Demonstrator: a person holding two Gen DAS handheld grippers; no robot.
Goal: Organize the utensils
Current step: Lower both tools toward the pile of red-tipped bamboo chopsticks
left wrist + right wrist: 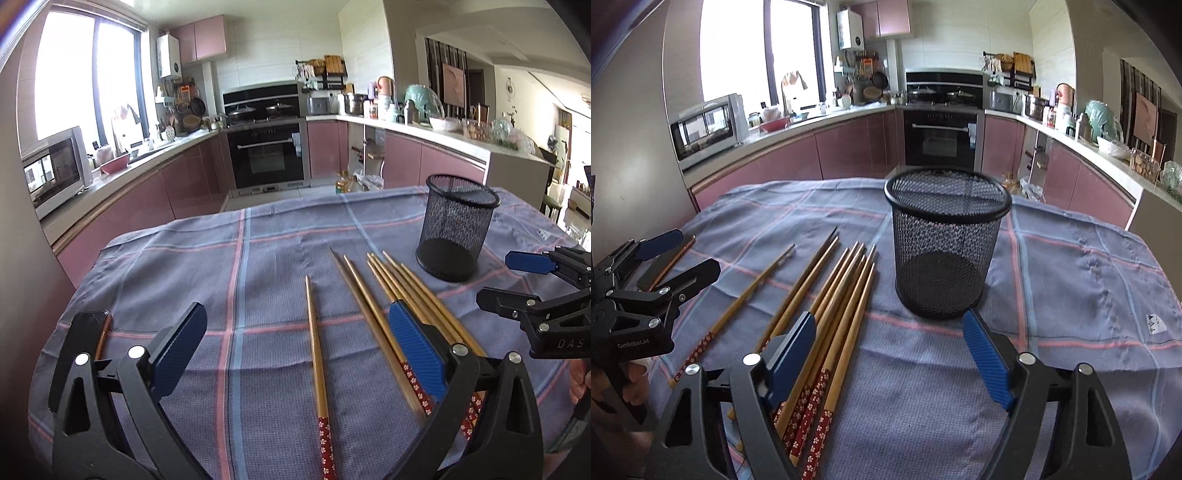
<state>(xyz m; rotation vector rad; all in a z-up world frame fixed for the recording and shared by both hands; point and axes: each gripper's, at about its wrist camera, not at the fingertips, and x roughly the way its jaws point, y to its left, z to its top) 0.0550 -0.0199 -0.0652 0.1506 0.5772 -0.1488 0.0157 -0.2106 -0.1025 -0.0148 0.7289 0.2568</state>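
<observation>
Several wooden chopsticks [402, 295] with red flowered ends lie on a blue checked cloth [258, 258]; one chopstick [317, 354] lies apart to the left. They also show in the right wrist view [834, 302]. A black mesh cup [456, 225] stands upright and empty beyond them, and it shows in the right wrist view [945, 243]. My left gripper [295, 339] is open above the single chopstick. My right gripper [890, 336] is open, just short of the cup, and empty. Each gripper shows in the other's view, the right [517, 277] and the left [683, 254].
A dark phone [86, 325] and a thin brown stick [103, 334] lie at the cloth's left edge. The table's far edge drops to the kitchen floor. Pink cabinets [177, 184], an oven [267, 155] and cluttered counters stand behind.
</observation>
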